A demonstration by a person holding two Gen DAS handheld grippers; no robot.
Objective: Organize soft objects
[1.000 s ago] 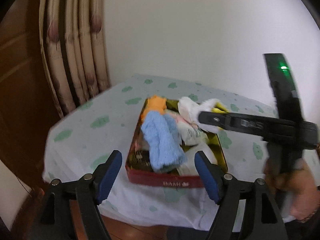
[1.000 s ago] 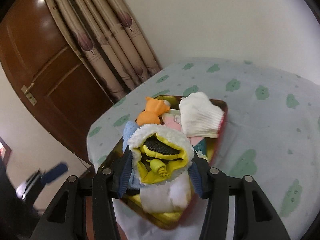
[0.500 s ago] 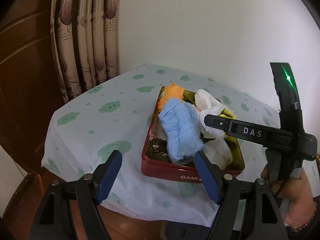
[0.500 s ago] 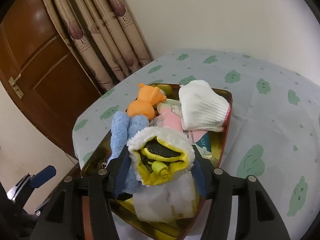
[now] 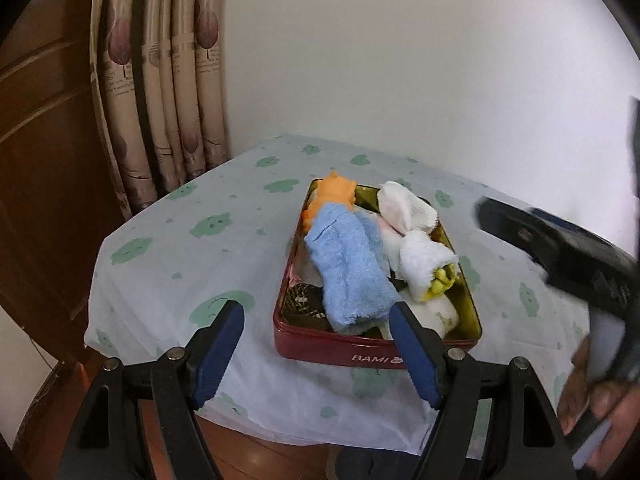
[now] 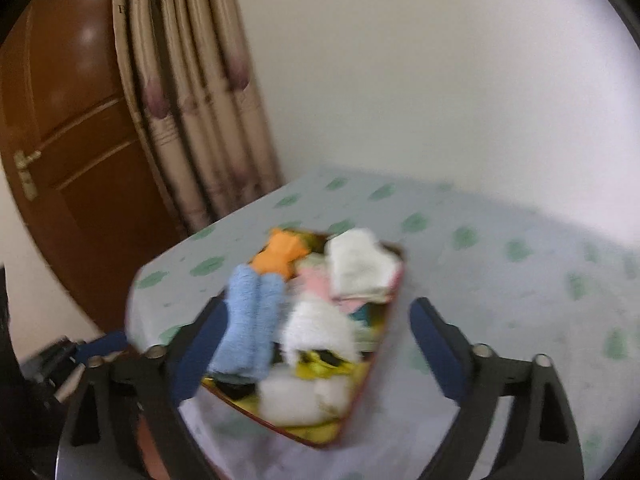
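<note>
A red tin (image 5: 372, 350) sits on the table and holds soft items: a blue fluffy sock (image 5: 348, 268), an orange plush (image 5: 332, 194), a white sock (image 5: 406, 206) and a white-and-yellow plush (image 5: 426, 266). The plush lies in the tin, free of any gripper. My left gripper (image 5: 316, 354) is open and empty, just short of the tin's near wall. My right gripper (image 6: 316, 354) is open and empty above the tin (image 6: 360, 412); its view is blurred. There the blue sock (image 6: 250, 320), the orange plush (image 6: 280, 256) and the white-and-yellow plush (image 6: 316, 332) show too.
The table (image 5: 208, 264) has a pale cloth with green cloud prints. A curtain (image 5: 168, 92) and a brown door (image 6: 68, 152) stand at the left. A white wall is behind. The right gripper's body (image 5: 568, 260) shows blurred at the right of the left wrist view.
My right gripper has opened and let go of the white-and-yellow plush, which now lies in the tin. The right gripper has pulled back and up. The left gripper stays open.
</note>
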